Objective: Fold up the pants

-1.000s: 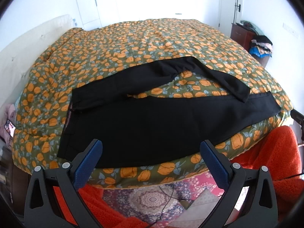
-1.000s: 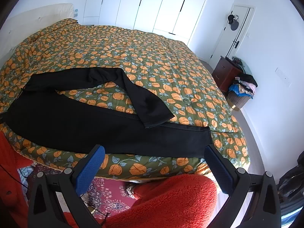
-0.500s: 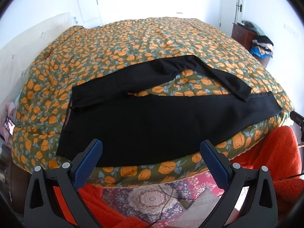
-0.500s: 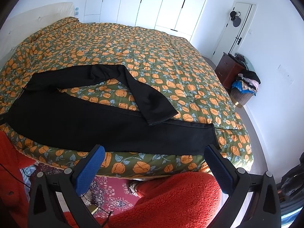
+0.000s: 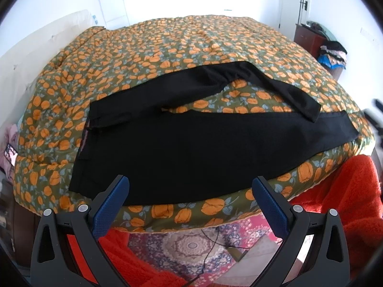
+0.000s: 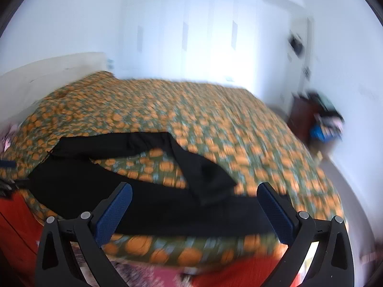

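Black pants (image 5: 191,148) lie spread on the near edge of a bed with an orange-flowered green cover (image 5: 191,45). The waist is at the left. The near leg runs straight to the right; the far leg bends and its cuff (image 5: 308,110) lies over the near leg. My left gripper (image 5: 190,201) is open and empty, just in front of the pants' near edge. My right gripper (image 6: 194,205) is open and empty, low over the pants (image 6: 155,203) near the far leg's cuff (image 6: 210,186). The right wrist view is blurred.
A red fluffy blanket (image 5: 340,203) and a patterned rug (image 5: 191,246) with a cable lie below the bed's near edge. A dark dresser with a pile of clothes (image 5: 332,52) stands at the right wall. White wardrobe doors (image 6: 191,35) are behind the bed.
My right gripper has dropped and moved forward toward the pants, blurring its view. My left gripper has come slightly closer to the pants' near edge. The pants have not moved.
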Motion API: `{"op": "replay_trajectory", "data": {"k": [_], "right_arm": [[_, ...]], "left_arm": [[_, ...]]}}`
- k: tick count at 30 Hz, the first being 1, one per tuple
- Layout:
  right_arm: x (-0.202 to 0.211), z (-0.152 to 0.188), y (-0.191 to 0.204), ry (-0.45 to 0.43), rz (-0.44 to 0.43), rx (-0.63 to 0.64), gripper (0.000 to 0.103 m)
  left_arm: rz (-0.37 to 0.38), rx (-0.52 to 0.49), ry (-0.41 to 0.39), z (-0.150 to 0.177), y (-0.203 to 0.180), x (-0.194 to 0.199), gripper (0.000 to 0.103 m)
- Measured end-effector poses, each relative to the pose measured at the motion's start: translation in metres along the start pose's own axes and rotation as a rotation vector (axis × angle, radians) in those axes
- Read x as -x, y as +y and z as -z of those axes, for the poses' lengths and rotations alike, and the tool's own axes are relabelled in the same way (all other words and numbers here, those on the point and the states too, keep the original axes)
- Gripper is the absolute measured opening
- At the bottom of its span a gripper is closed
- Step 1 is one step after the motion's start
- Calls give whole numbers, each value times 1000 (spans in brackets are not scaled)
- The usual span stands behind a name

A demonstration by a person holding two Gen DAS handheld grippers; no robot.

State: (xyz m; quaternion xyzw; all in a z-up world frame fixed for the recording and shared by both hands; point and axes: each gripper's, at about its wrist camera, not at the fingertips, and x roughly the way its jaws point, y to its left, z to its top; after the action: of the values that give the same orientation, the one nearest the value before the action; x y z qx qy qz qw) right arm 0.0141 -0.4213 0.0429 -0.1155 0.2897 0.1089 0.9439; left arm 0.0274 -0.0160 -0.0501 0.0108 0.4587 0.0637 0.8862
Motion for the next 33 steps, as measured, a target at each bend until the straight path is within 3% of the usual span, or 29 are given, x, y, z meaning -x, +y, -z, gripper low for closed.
{"op": "replay_trajectory", "data": {"k": [3,6,9,10,11,12,13,15,19,23,25,27,28,29,30,33], "right_arm": [[-94,21,4,214,-84,180,101],[-155,33,4,309,-115,240,87],[-213,37,2,371,-94,288,85],[-227,40,-1,408,-92,300,79],[-236,43,-7,446,-106,295,38],[-241,40,-14,482,-129,277,14],[-237,34,-21,486,-124,265,12],[-212,4,-34,416,-129,244,12],[-172,-90,-93,306,-149,119,11],[-215,-179,-169,271,-42,46,11],[-259,-195,-199,301,19,12,12],[-304,-190,-227,371,47,-95,21],[-331,-173,-246,425,101,-184,41],[-343,-161,-254,452,139,-222,52],[-350,-147,-261,465,159,-259,52],[-357,-87,-276,476,82,-459,52]], "left_arm": [[-12,5,13,0,1,-5,102],[-29,18,28,0,4,-11,102],[-41,31,51,-2,6,-19,102],[-45,32,60,-3,6,-23,102],[-52,33,70,-3,7,-26,102],[-60,33,82,-4,8,-30,102],[-63,34,86,-5,9,-33,102],[-62,42,104,-7,11,-43,102],[-40,52,150,-13,8,-65,102],[-30,21,156,-21,-4,-72,102],[-28,5,157,-25,-10,-74,102],[-31,-6,161,-27,-13,-77,102],[-37,-10,165,-27,-13,-78,102],[-42,-11,173,-26,-13,-80,102],[-46,-8,181,-25,-12,-82,102],[-47,13,220,-20,-7,-94,102]]}}
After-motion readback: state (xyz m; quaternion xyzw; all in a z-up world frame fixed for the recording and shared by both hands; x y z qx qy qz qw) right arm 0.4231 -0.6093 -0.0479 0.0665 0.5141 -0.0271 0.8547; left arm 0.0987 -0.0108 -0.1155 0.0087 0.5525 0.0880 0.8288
